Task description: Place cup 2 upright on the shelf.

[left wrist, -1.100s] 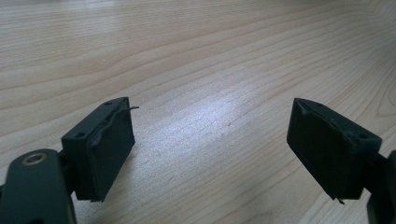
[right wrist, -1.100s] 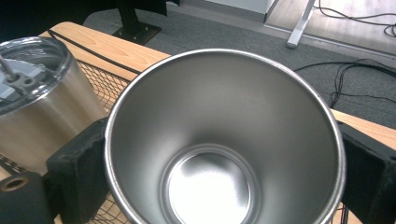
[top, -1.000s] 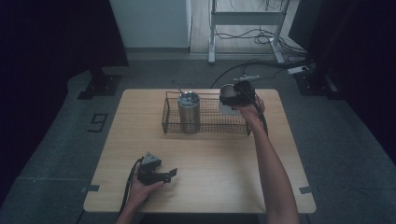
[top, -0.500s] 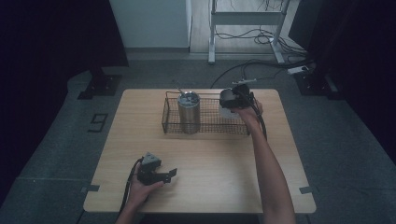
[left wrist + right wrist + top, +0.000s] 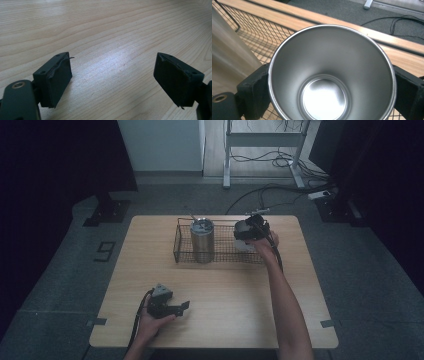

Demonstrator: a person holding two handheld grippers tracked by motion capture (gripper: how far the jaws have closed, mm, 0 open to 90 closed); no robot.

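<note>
Change: against the earlier high views, the right gripper (image 5: 248,231) has come lower over the right end of the black wire-mesh basket (image 5: 183,251), carrying the shiny steel cup (image 5: 332,75) down with it.
Meaning: I judge the cup is about to be set inside the basket, with the release not yet made.
Right gripper: its jaws press the cup's outer wall from both sides, seen plainly in the right gripper view; the cup's mouth faces that camera and the inside looks empty.
Cup position: in the high view it sits over the basket's right part, but whether its base touches the mesh floor I cannot tell, since hand and gripper cover it.
Left gripper (image 5: 167,305): rests low on the pale wooden table (image 5: 230,295) near the front edge, well apart from the basket; its jaws stand spread with only bare wood between them.
Nearby: a tall brushed-steel tumbler (image 5: 202,240) stands upright in the basket's left half.
In the way: the tumbler and the basket's wire walls bound the free space.
</note>
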